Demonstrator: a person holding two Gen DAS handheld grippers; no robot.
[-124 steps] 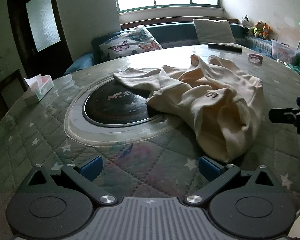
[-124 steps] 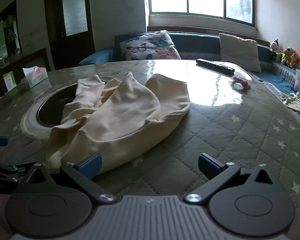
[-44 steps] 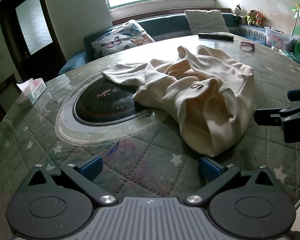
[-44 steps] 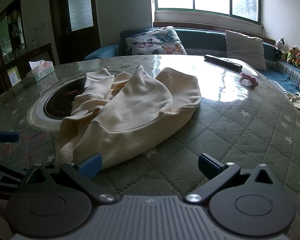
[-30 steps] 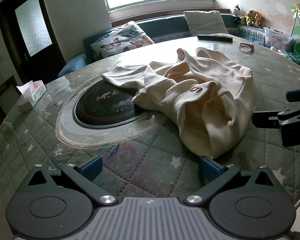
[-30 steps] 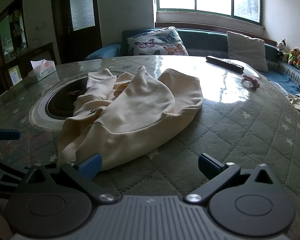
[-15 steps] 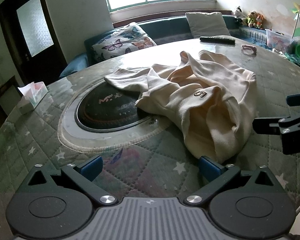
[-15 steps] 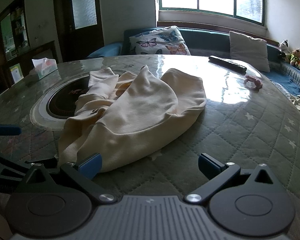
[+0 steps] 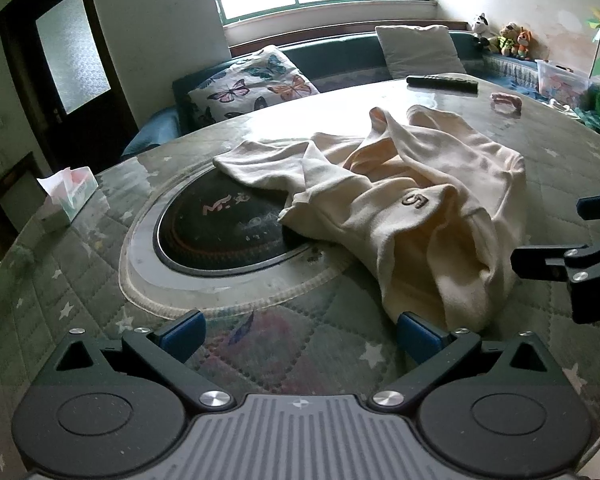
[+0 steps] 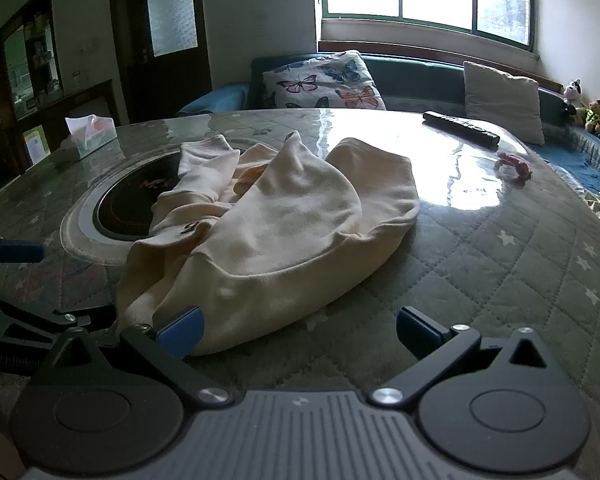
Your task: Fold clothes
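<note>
A cream sweatshirt [image 9: 412, 200] lies crumpled on the round table, partly over the dark inset hob; it also shows in the right wrist view [image 10: 276, 232]. My left gripper [image 9: 300, 332] is open and empty, low over the table; its right fingertip is close to the garment's near hem. My right gripper [image 10: 296, 328] is open and empty; its left fingertip overlaps the hem in view, contact unclear. The right gripper shows in the left wrist view [image 9: 572, 240], beside the garment's right side. The left gripper shows in the right wrist view [image 10: 16, 280], at the far left.
The table has a quilted green star cover [image 10: 500, 264]. A round dark hob [image 9: 220, 228] sits at its middle. A tissue box [image 9: 68, 196], a remote control [image 10: 460, 128] and a small pink item [image 10: 514, 166] lie on the table. A sofa with cushions stands behind.
Both grippers have drifted slightly relative to the sweatshirt; its near hem now sits closer to my fingertips. Both grippers stayed open. The garment has not moved.
</note>
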